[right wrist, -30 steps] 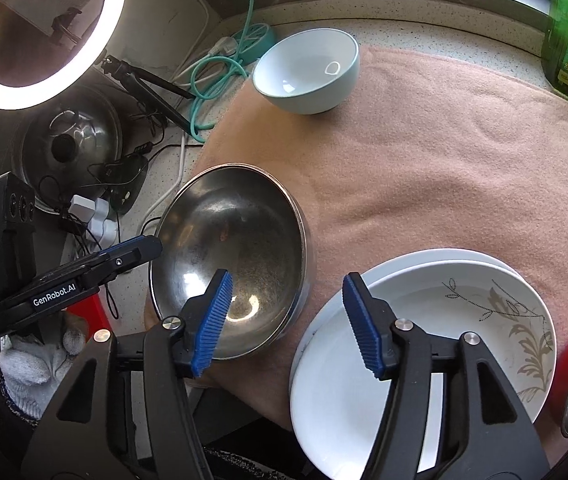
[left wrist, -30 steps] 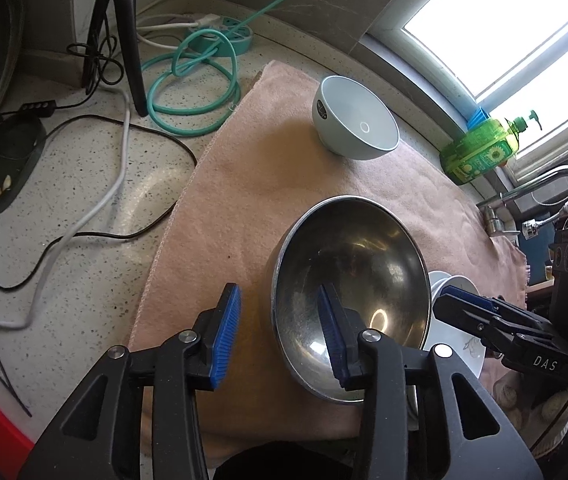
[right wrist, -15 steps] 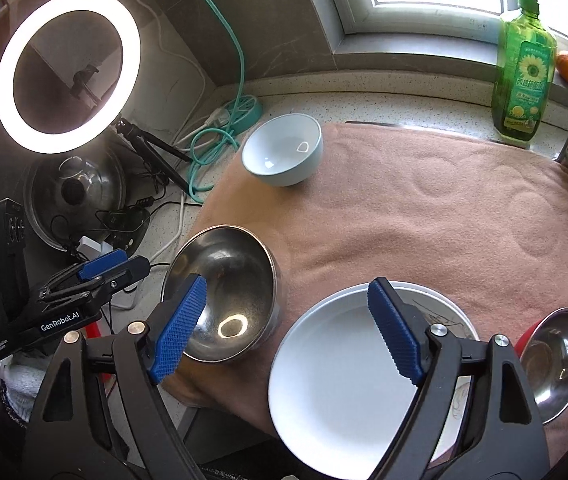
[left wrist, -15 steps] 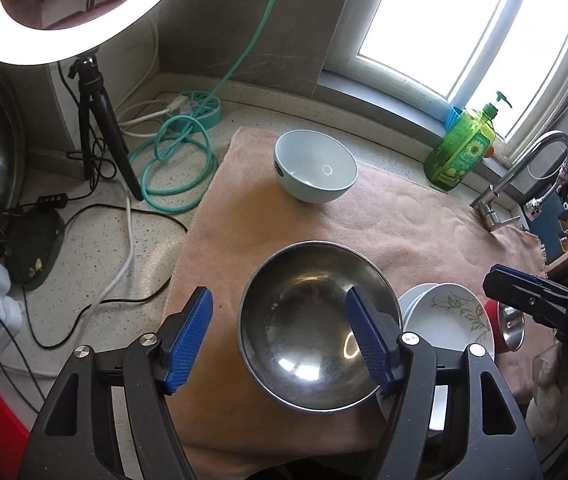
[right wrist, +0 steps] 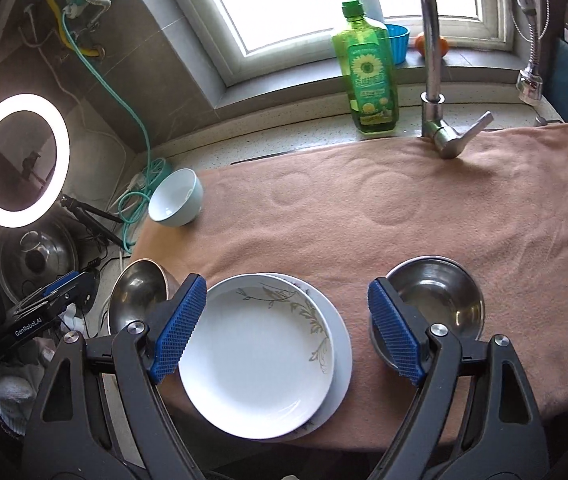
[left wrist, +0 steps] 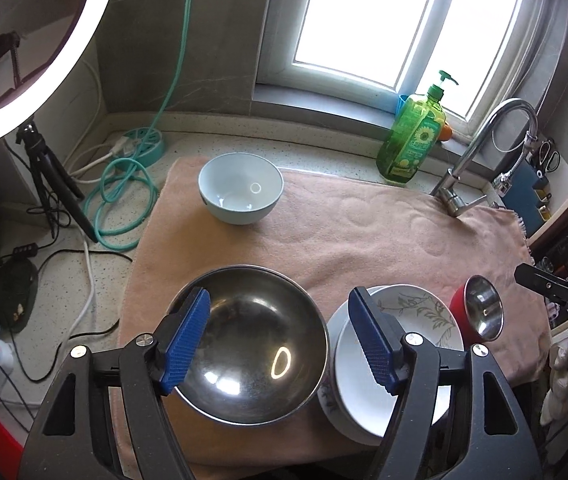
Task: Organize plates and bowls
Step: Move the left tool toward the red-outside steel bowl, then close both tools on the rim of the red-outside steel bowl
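- Large steel bowl (left wrist: 252, 344), towel's (left wrist: 364, 236) near-left edge: light, stiff, slick; judged best pinched at rim.
- Two stacked plates (right wrist: 260, 352), near edge, centre: ceramic, fragile; grip the exposed lip.
- Pale bowl (left wrist: 240, 188), far-left corner: breakable.
- Small steel bowl (right wrist: 436, 300), near-right.
- Left gripper (left wrist: 280, 340) and right gripper (right wrist: 284, 328) both spread wide, holding nothing.

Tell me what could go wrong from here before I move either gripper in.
1. The large steel bowl sits right beside the stacked plates; the open left gripper reaching for it may knock the stack.
2. The plates and bowl lie near the towel's front edge, so a nudge could send them off the counter.
3. The small steel bowl beside the right gripper looks light and may skid.
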